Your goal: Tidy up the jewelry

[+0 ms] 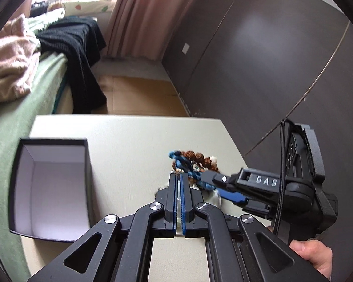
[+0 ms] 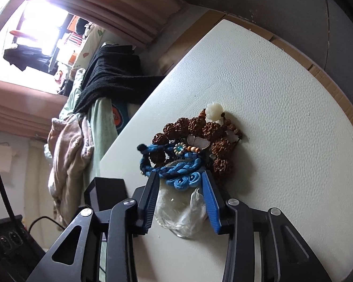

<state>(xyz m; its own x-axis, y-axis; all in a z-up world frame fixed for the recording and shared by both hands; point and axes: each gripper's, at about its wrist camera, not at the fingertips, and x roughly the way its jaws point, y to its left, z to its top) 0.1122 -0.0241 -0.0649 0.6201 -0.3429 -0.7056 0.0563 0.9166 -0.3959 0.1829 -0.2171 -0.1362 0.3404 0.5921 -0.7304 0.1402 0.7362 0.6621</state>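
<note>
A heap of jewelry lies on the pale table (image 2: 282,108): brown knobbly beads (image 2: 220,129) with a white flower bead (image 2: 214,110), and a blue braided fabric piece (image 2: 178,169) over a clear plastic bag (image 2: 183,213). My right gripper (image 2: 179,175) has a finger on each side of the blue piece, and its pads touch it. In the left wrist view the right gripper (image 1: 210,184) reaches into the heap (image 1: 195,156) from the right. My left gripper (image 1: 178,176) is shut, its tips at the heap's near edge. An open black box (image 1: 56,181) with pale lining stands to the left.
A bed (image 1: 23,117) with a green cover carries pink and black clothes beyond the table's left side. Dark wardrobe doors (image 1: 258,58) and a pink curtain (image 1: 141,16) stand behind. A person's hand (image 1: 315,256) holds the right gripper's handle. The box corner (image 2: 108,190) shows left of my right fingers.
</note>
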